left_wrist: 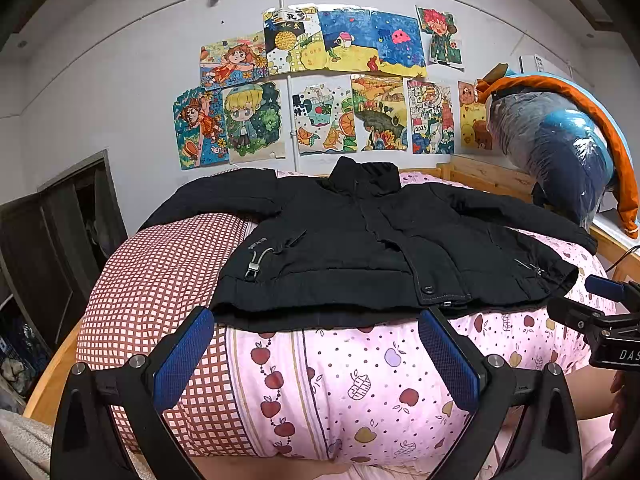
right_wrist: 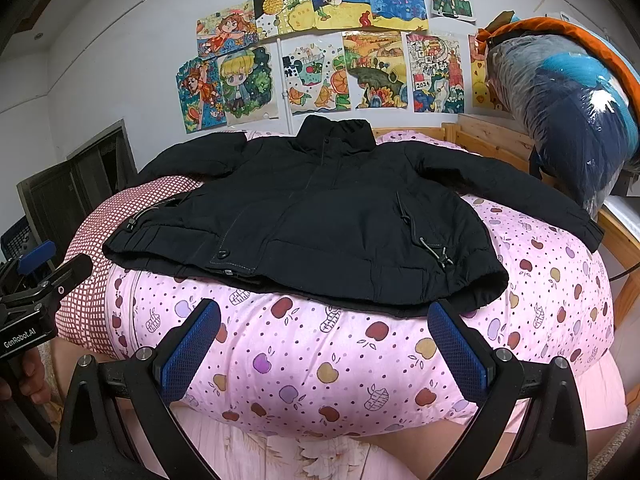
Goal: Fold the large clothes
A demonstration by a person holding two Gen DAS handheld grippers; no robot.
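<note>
Black jacket (left_wrist: 372, 240) spread flat on pink quilt (left_wrist: 340, 380), collar toward 12 o'clock. Left gripper (left_wrist: 316, 332) wide open, empty, apparently just short of hem. Right gripper (right_wrist: 324, 328) likewise, at 6 o'clock.

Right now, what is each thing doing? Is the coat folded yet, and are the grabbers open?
Black jacket: spread flat on the bed, front up, closed, sleeves out, not folded.
Left gripper: open, holding nothing, just short of the hem.
Right gripper: open, holding nothing, just short of the hem.
Pink apple quilt: lying under the jacket.
Plastic-wrapped bundle: wrapped, sitting on the wooden rail.
</note>
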